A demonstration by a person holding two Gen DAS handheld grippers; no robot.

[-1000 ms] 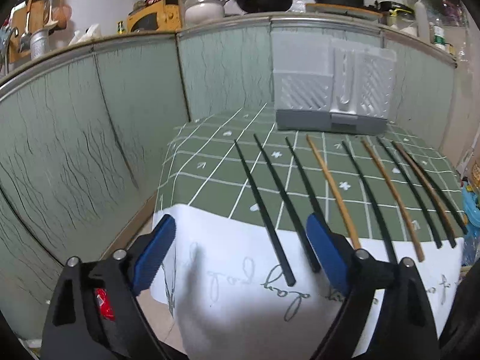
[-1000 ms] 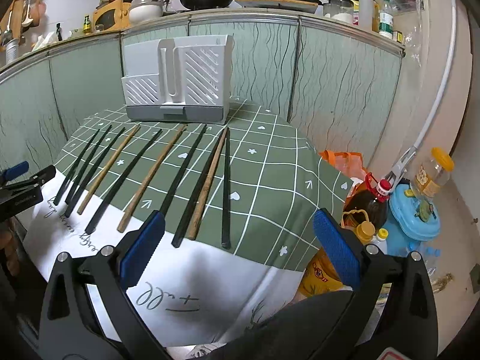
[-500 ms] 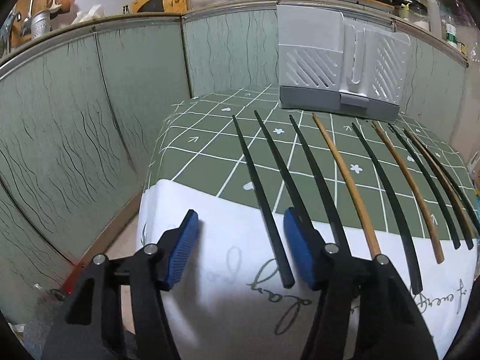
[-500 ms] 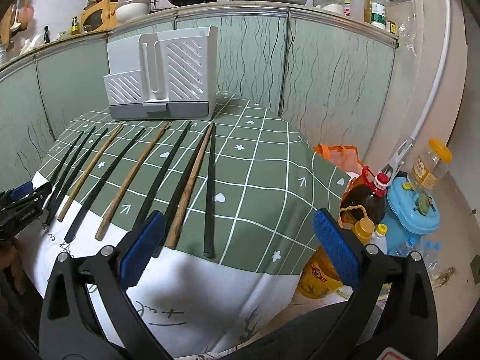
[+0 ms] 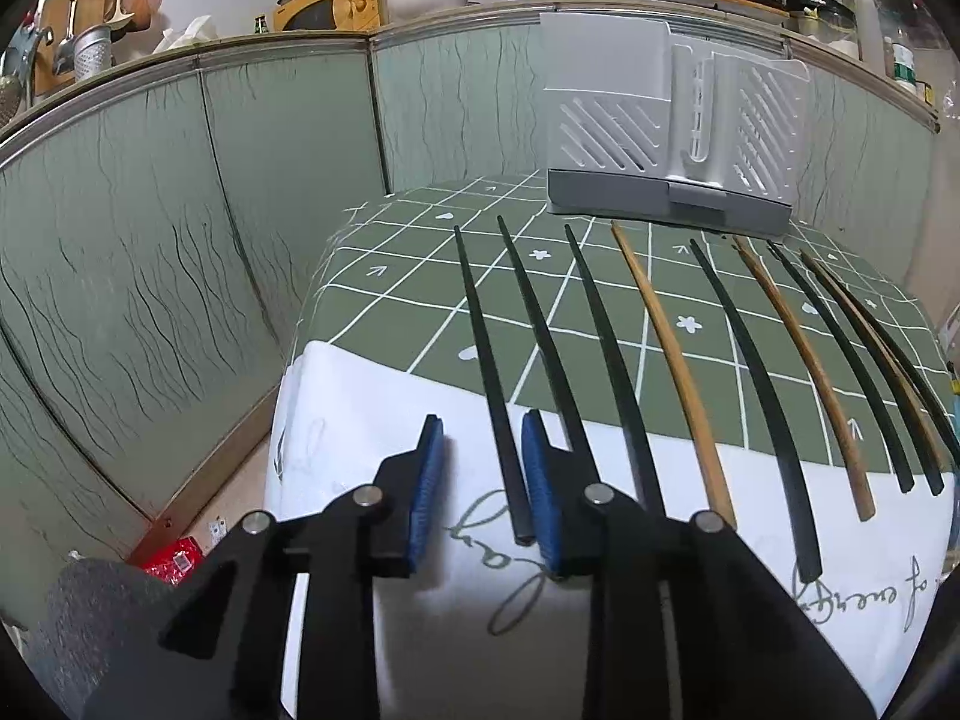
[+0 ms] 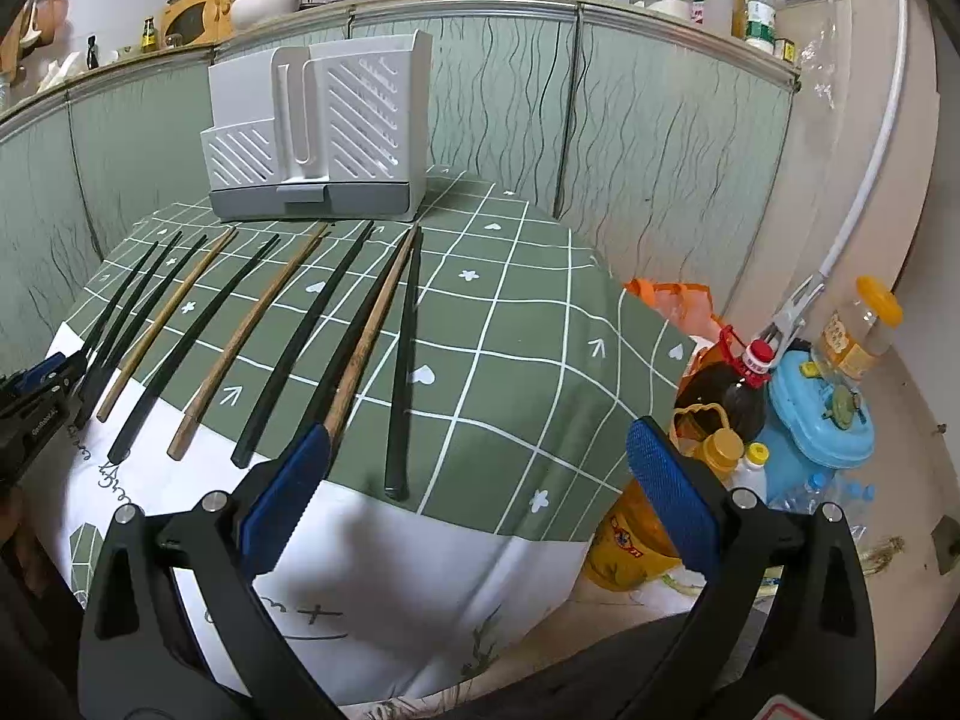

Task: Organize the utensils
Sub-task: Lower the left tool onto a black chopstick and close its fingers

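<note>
The left gripper (image 5: pixel 483 468) is narrowed to a small gap with the leftmost black chopstick (image 5: pixel 487 372) lying between its blue pads (image 5: pixel 427 483). The right-hand pad sits against the stick's near end; the left-hand pad stands just clear of it, so the jaws bracket the stick without pinching it. From this angle I cannot be sure whether the right pad truly presses the stick or only overlaps it. The gripper comes in low over the white front edge of the tablecloth (image 5: pixel 384 324), fingers pointing along the stick toward the far side of the table.

The right gripper (image 6: pixel 480 474) is spread wide and holds nothing. Its left pad hangs near the near ends of a brown wooden chopstick (image 6: pixel 375 324) and the black one beside it; its right pad is out past the table's edge, above the bottles on the floor. The rightmost black chopstick (image 6: pixel 405 360) lies between the two pads, untouched. This gripper is angled down toward the front right corner of the table.

All the chopsticks lie side by side in a fan on the green checked cloth, black ones mixed with three brown wooden ones, thin ends pointing at the white and grey utensil holder (image 5: pixel 672 126) standing upright at the far edge of the table.
</note>
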